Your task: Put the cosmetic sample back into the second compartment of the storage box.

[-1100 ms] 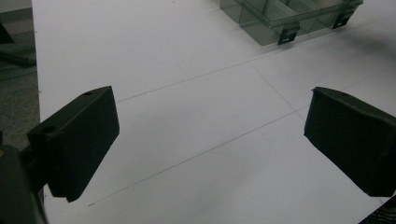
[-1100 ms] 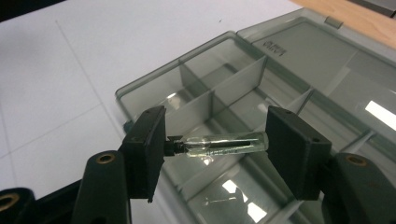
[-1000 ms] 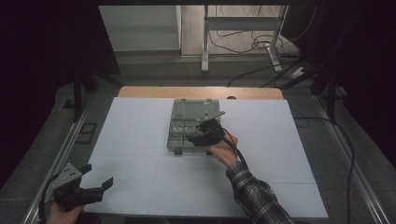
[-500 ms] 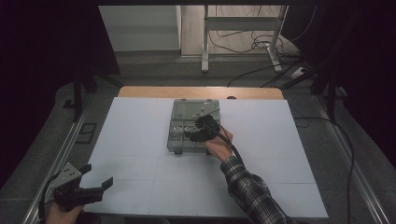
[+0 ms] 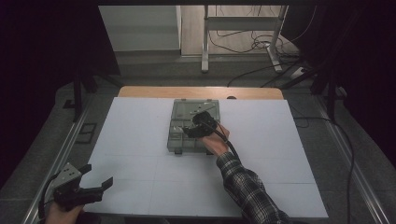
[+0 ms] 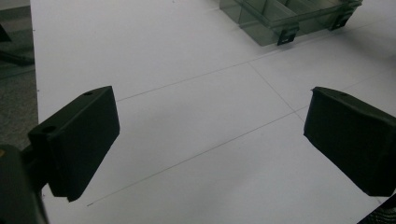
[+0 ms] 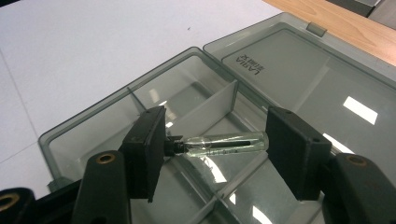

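high view: your right gripper (image 5: 190, 131) hangs over the open compartment box (image 5: 180, 140) | left gripper view: your left gripper (image 6: 210, 140) gapes empty, well short of the box | right gripper view: jaws pinch a glass vial (image 7: 224, 143) end-to-end above the dividers; tilt, and it may slip out

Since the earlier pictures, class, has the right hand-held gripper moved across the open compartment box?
Yes. In the high view the right hand-held gripper, shut on a small glass vial, has shifted left over the compartment box.
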